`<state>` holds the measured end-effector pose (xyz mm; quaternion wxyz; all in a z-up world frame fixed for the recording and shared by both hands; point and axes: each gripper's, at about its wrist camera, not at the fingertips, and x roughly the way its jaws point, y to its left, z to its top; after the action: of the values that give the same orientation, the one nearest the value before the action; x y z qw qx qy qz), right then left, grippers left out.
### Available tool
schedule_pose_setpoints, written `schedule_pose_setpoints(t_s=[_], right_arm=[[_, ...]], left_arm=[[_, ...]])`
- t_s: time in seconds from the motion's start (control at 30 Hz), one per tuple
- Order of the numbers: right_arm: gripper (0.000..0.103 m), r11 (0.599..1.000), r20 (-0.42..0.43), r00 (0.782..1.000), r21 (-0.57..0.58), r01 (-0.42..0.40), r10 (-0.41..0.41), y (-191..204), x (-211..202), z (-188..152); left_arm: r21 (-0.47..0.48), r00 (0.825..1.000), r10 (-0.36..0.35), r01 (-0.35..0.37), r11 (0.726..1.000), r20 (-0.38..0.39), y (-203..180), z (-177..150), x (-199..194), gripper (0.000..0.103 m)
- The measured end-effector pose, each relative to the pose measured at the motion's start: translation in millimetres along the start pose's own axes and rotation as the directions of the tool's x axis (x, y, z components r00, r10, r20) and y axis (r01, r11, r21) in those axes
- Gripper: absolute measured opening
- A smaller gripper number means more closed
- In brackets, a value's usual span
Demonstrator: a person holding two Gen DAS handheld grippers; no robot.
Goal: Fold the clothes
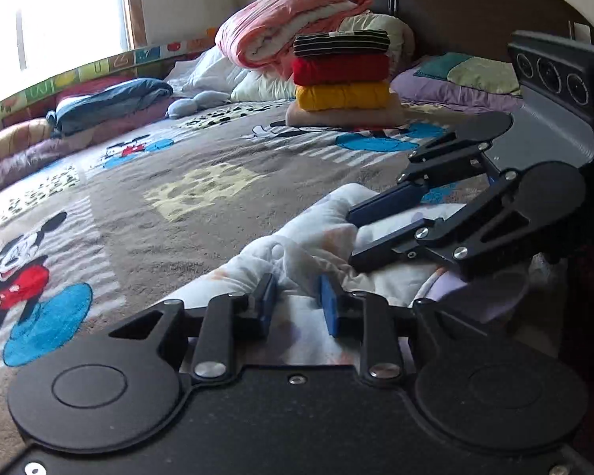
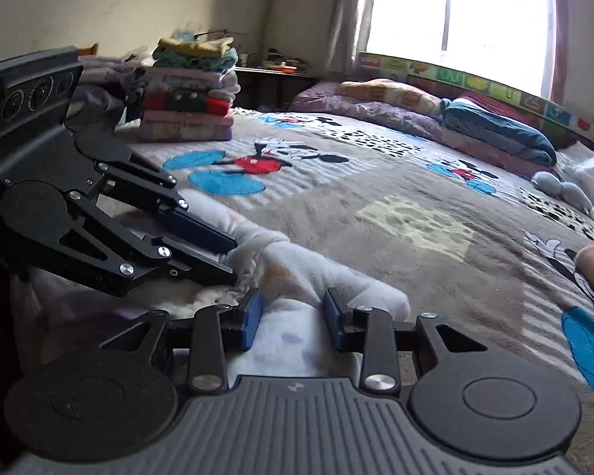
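1. We are working on a white printed garment (image 1: 309, 253) that lies bunched at the near edge of the bed's cartoon blanket (image 1: 146, 182), directly under both tools. It sits there because this bare stretch of blanket serves as our folding surface.

2. The left gripper (image 1: 297, 308) has its jaws spread, with a ridge of the white fabric rising between the blue pads (image 1: 328, 308). The pads stand just beside the cloth; we cannot tell whether they touch it. We judge this to be the set-up for a pinch, not a hold.

3. The right gripper (image 2: 293, 316) likewise has its jaws spread, straddling a rolled edge of the same garment (image 2: 320, 273). In the left wrist view the right gripper (image 1: 356, 233) comes in from the side, its fingers angled down onto the cloth.

4. The two tools sit close together, near one end of the garment, probably so that one edge can be lifted evenly.

5. The folded stack (image 1: 342, 75) stands well apart, near the headboard, keeping finished items away from the work. A second stack (image 2: 190, 95) occupies the opposite end.
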<state>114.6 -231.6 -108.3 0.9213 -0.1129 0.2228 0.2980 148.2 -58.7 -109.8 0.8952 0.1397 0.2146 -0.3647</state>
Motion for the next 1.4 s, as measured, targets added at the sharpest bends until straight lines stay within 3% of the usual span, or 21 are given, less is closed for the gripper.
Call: schedule_pose_setpoints(t_s=[0.4, 0.53, 0.6, 0.63, 0.67, 0.77, 0.83, 0.9, 0.97, 1.1, 1.17, 1.4], right_arm=[[0.037, 1.000, 0.000, 1.000, -0.012, 0.017, -0.017, 9, 8, -7], [0.038, 0.998, 0.048, 0.999, 0.050, 0.024, -0.027, 10, -18, -7], [0.044, 0.995, 0.076, 0.997, 0.095, 0.022, -0.030, 10, -35, -7], [0.049, 0.993, 0.091, 0.995, 0.117, 0.021, -0.032, 10, -43, -8], [0.051, 0.990, 0.105, 0.994, 0.139, 0.019, -0.034, 10, -51, -8], [0.052, 0.964, 0.119, 0.991, 0.264, 0.019, -0.053, 3, -69, -13], [0.052, 0.926, 0.125, 0.990, 0.378, 0.016, -0.069, -8, -74, -19], [0.054, 0.854, 0.138, 0.988, 0.519, -0.011, -0.071, -24, -75, -28], [0.066, 0.773, 0.115, 0.993, 0.633, -0.043, -0.039, -37, -71, -40], [0.072, 0.632, 0.082, 0.995, 0.769, -0.101, 0.059, -51, -49, -69], [0.070, 0.554, 0.101, 0.989, 0.820, -0.144, 0.107, -58, -42, -83], [0.070, 0.524, 0.129, 0.974, 0.826, -0.210, 0.188, -53, -39, -86]], left_arm=[[0.033, 0.999, 0.051, -0.052, 0.998, 0.017, -13, -13, 5, 0.024], [-0.105, 0.996, 0.043, -0.035, 0.994, 0.075, -7, -12, -20, 0.026], [-0.196, 0.994, 0.038, -0.017, 0.980, 0.103, -3, -10, -40, 0.036], [-0.240, 0.992, 0.040, -0.009, 0.971, 0.122, -1, -10, -50, 0.047], [-0.283, 0.989, 0.044, -0.001, 0.959, 0.143, 2, -12, -60, 0.048], [-0.420, 0.982, 0.098, -0.022, 0.907, 0.160, 14, -18, -82, 0.048], [-0.522, 0.978, 0.142, -0.041, 0.852, 0.154, 23, -24, -92, 0.048], [-0.624, 0.977, 0.167, -0.050, 0.780, 0.131, 31, -35, -94, 0.048], [-0.691, 0.982, 0.156, -0.042, 0.722, 0.103, 35, -44, -92, 0.048], [-0.763, 0.996, 0.079, -0.028, 0.645, 0.031, 30, -60, -73, 0.052], [-0.790, 0.999, 0.051, -0.021, 0.612, 0.013, 28, -68, -66, 0.062], [-0.881, 0.999, 0.016, 0.021, 0.473, 0.033, 31, -80, -82, 0.062]])
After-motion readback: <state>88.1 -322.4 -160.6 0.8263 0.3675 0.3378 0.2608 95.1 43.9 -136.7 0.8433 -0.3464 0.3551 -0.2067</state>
